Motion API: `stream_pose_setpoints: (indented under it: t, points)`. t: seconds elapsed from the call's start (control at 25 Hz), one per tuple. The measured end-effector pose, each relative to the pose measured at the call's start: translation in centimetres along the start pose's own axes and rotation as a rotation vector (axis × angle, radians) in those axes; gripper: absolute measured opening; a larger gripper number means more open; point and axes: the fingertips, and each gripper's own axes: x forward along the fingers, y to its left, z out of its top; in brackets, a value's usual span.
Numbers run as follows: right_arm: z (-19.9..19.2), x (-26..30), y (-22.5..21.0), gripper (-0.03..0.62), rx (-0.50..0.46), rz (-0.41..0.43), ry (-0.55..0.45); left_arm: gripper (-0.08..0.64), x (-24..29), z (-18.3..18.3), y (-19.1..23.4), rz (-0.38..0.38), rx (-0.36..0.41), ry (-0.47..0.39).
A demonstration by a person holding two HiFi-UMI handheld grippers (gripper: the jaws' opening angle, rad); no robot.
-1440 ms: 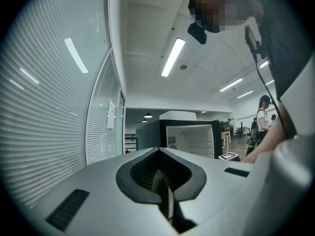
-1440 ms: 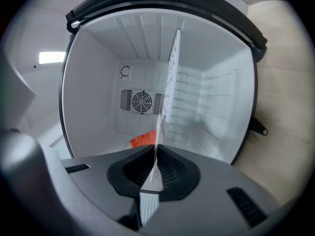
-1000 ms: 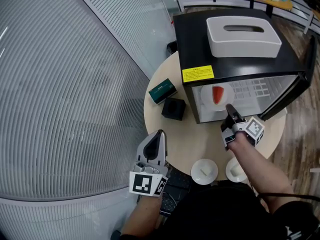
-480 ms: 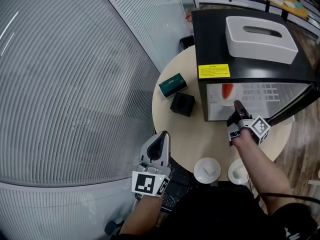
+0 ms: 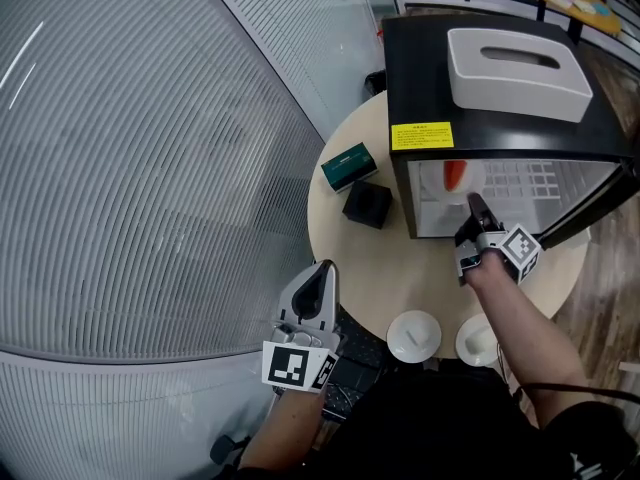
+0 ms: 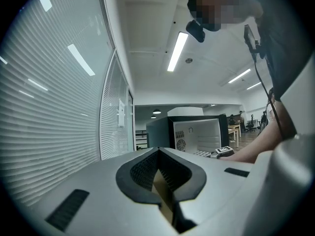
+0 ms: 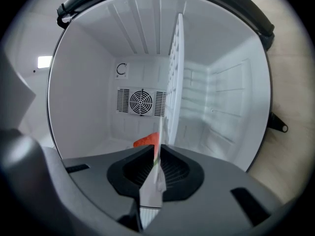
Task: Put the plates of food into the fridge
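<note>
The black mini fridge point(image 5: 470, 93) stands open on the round table point(image 5: 360, 258). My right gripper point(image 5: 473, 211) reaches into its mouth, shut on the rim of a white plate point(image 5: 432, 193) that carries a red piece of food point(image 5: 454, 174). In the right gripper view the plate point(image 7: 150, 191) runs edge-on between the jaws of that gripper point(image 7: 158, 154), with the red food point(image 7: 146, 140) beyond and the white fridge interior all around. Two more white plates point(image 5: 413, 336) point(image 5: 476, 340) sit at the table's near edge. My left gripper point(image 5: 318, 276) hangs shut and empty off the table's near left.
A white tissue box point(image 5: 517, 60) lies on top of the fridge. A green box point(image 5: 349, 166) and a black box point(image 5: 368, 205) sit on the table left of the fridge. The fridge door point(image 5: 592, 210) swings open to the right. A ribbed glass wall point(image 5: 150, 168) fills the left.
My right gripper has pushed the plate with red food a little deeper into the fridge. The head view has shifted slightly. The left gripper has stayed where it was.
</note>
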Motion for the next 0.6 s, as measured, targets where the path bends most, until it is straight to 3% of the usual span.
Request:
stream_pose_setpoints:
  t: [0.2,0.44,0.6]
  points:
    - [-0.1,-0.3,0.0,0.025,-0.001,0.009,0.045,0.003,0.1,0.6,-1.0,0.003,0.007,-0.001]
    - [0.5,-2.4,1.5,0.023,-0.131,0.066,0.066,0.003,0.3,0.4,-2.8,0.014,0.058,0.013]
    - [0.9,-4.4,1.2,0.023,-0.207,0.031,0.143,0.003,0.6,0.9,-5.0,0.024,0.080,0.009]
